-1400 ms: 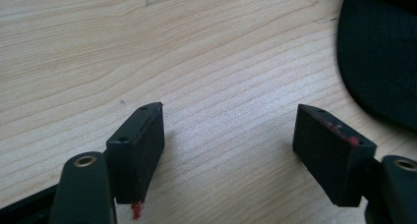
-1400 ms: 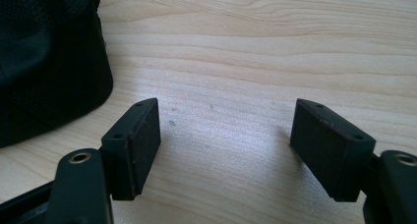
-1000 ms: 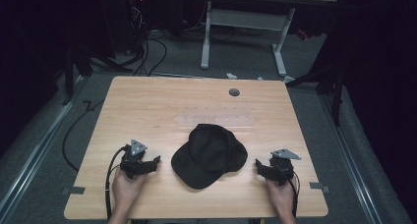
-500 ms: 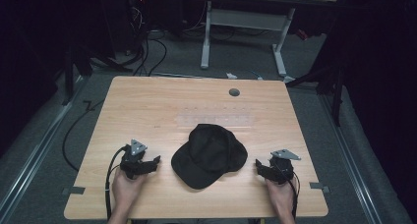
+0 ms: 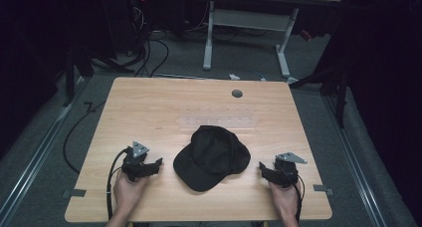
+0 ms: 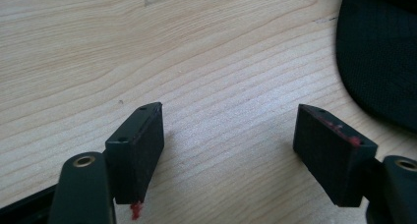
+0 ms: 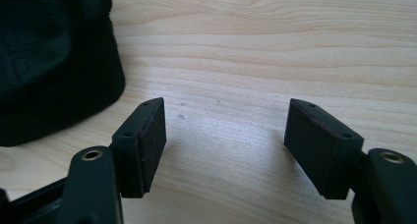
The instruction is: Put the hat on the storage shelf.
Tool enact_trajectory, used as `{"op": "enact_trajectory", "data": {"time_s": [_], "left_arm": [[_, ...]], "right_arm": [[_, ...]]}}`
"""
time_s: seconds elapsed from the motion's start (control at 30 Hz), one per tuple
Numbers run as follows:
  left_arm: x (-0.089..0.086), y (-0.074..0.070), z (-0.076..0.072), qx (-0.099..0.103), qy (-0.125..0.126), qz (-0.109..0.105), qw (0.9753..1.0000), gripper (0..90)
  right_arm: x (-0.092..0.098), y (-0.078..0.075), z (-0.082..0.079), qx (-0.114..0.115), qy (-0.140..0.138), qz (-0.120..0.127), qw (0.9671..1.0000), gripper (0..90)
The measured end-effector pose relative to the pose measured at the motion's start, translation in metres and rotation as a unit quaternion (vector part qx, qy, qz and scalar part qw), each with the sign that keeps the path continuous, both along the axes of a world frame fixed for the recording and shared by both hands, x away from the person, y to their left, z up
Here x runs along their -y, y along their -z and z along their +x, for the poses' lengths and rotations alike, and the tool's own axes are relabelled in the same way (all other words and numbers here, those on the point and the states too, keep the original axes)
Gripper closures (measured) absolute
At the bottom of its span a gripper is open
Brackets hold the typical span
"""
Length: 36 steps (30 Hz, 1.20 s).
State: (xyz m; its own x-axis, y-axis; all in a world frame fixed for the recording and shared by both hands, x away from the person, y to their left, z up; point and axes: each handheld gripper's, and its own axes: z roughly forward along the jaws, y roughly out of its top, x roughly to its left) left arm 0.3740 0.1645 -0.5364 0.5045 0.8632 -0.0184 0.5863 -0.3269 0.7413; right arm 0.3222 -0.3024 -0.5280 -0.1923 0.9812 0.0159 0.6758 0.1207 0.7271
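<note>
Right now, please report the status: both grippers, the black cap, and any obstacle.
Left gripper open, empty, resting left of the cap. Right gripper open, empty, right of it. Black cap flat on the table, untouched. Nothing between jaws and cap.

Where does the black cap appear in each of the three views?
High view: the black cap lies on the near middle of the wooden table, between the two grippers.
Left gripper view: the cap is at the upper right edge.
Right gripper view: the cap is at the upper left.
Shared landmark: the pale wood grain of the table.
</note>
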Motion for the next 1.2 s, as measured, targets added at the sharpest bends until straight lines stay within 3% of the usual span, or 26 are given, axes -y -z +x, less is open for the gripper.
{"op": "enact_trajectory", "data": {"time_s": [0.37,0.57,0.87,1.2], "left_arm": [[0.000,0.000,0.000,-0.001,0.002,0.000,1.0000,26.8],[-0.001,0.000,0.000,-0.002,-0.001,-0.003,1.0000,27.4],[-0.001,0.000,0.000,-0.003,0.001,-0.001,1.0000,26.8],[0.000,0.000,0.000,-0.002,0.001,0.000,1.0000,26.8]], "right_arm": [[-0.009,-0.012,-0.009,0.013,-0.018,0.014,0.9997,34.8],[-0.019,-0.025,-0.014,0.031,-0.040,0.035,0.9981,34.8],[-0.035,-0.033,-0.015,0.036,-0.073,0.057,0.9951,32.4],[-0.060,-0.058,-0.004,0.045,-0.121,0.067,0.9894,28.2]]}}
